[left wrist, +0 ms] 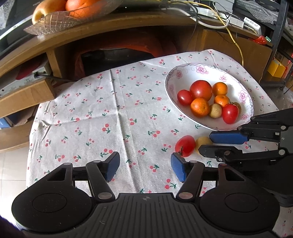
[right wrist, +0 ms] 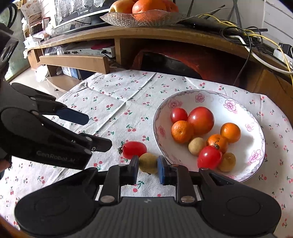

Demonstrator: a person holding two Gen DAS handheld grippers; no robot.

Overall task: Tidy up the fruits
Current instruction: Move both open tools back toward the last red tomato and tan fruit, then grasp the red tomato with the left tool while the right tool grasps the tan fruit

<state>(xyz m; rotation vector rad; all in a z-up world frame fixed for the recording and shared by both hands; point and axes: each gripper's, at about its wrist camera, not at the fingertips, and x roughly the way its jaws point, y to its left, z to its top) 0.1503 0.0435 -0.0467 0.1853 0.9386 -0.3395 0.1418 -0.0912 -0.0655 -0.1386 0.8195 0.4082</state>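
A white floral bowl (left wrist: 245, 102) (right wrist: 256, 126) on the cherry-print cloth holds tomatoes, tangerines and small tan fruits. Just outside its near rim a red tomato (left wrist: 185, 145) (right wrist: 134, 149) and a small yellow-green fruit (left wrist: 202, 141) (right wrist: 148, 163) lie side by side on the cloth. My right gripper (right wrist: 148, 171) (left wrist: 210, 144) is shut on the yellow-green fruit, a pad pressing on each side while it rests on the cloth. My left gripper (left wrist: 144, 166) (right wrist: 93, 130) hovers open to the left of the tomato, nothing between its fingers.
Behind the table stands a curved wooden TV stand (left wrist: 113, 27) (right wrist: 146, 33) carrying a glass dish of oranges (left wrist: 73, 16) (right wrist: 142, 16) and tangled cables (left wrist: 225, 20) (right wrist: 252, 36). The cloth's left half (left wrist: 102, 109) bears nothing; the table edge drops to tiled floor on the left.
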